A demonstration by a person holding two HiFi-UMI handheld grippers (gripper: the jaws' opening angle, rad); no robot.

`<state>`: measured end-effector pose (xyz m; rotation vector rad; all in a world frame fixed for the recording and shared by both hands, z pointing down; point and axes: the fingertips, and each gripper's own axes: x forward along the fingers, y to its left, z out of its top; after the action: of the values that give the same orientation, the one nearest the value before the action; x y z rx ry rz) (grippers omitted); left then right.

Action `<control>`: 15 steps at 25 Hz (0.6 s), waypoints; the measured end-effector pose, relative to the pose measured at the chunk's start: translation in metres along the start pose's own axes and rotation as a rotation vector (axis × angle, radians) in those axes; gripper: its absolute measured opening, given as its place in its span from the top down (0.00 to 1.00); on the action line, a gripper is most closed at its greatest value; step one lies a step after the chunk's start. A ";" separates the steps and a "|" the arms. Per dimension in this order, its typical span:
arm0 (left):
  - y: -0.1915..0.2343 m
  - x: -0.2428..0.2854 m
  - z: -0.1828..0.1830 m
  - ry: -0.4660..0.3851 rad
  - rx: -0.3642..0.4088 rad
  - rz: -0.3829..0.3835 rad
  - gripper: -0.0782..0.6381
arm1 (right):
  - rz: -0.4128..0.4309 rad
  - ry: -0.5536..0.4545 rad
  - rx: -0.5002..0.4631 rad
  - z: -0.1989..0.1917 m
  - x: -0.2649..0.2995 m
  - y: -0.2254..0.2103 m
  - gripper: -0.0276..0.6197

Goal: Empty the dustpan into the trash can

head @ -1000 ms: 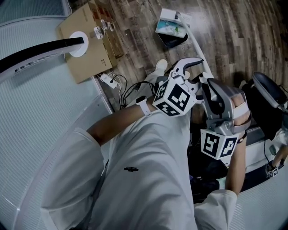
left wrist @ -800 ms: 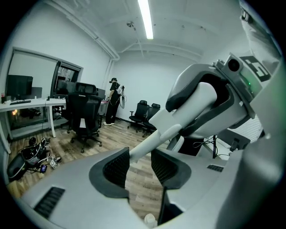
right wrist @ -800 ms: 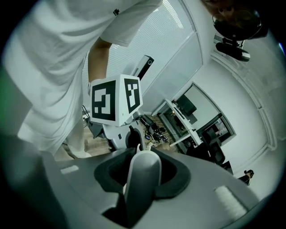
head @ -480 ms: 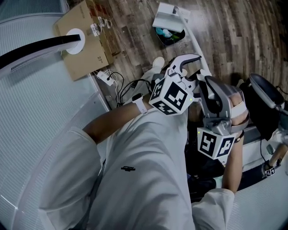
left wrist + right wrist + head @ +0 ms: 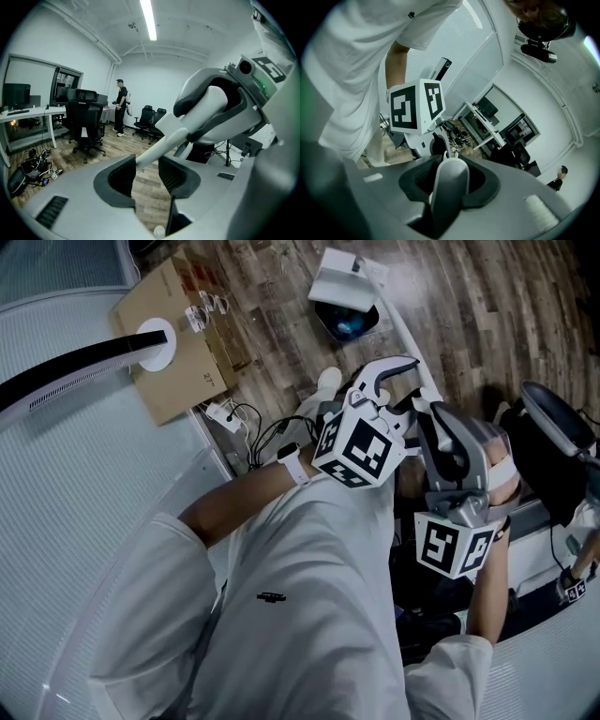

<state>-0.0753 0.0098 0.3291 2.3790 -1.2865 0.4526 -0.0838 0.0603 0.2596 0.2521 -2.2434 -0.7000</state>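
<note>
Head view: dustpan out beyond left gripper, right gripper; both clamped on its handle.

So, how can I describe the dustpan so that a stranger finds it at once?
Look at the wooden floor at the top of the head view, right of the brown cardboard box. The dustpan is at the far end of the white pole; only it is white with a dark hollow holding bluish scraps.

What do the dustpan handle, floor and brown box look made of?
The dustpan handle: smooth white tube, plastic or painted metal, unclear. The floor: brown grained planks with sheen, wood or laminate. The brown box: matte cardboard, folded flaps.
</note>
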 end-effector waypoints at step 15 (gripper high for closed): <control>-0.041 0.049 0.028 0.004 0.071 -0.109 0.68 | -0.159 0.098 0.123 -0.047 -0.033 -0.028 0.78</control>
<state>-0.0121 -0.0190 0.3195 2.4912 -1.1503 0.4768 -0.0280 0.0307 0.2504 0.5196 -2.1921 -0.6186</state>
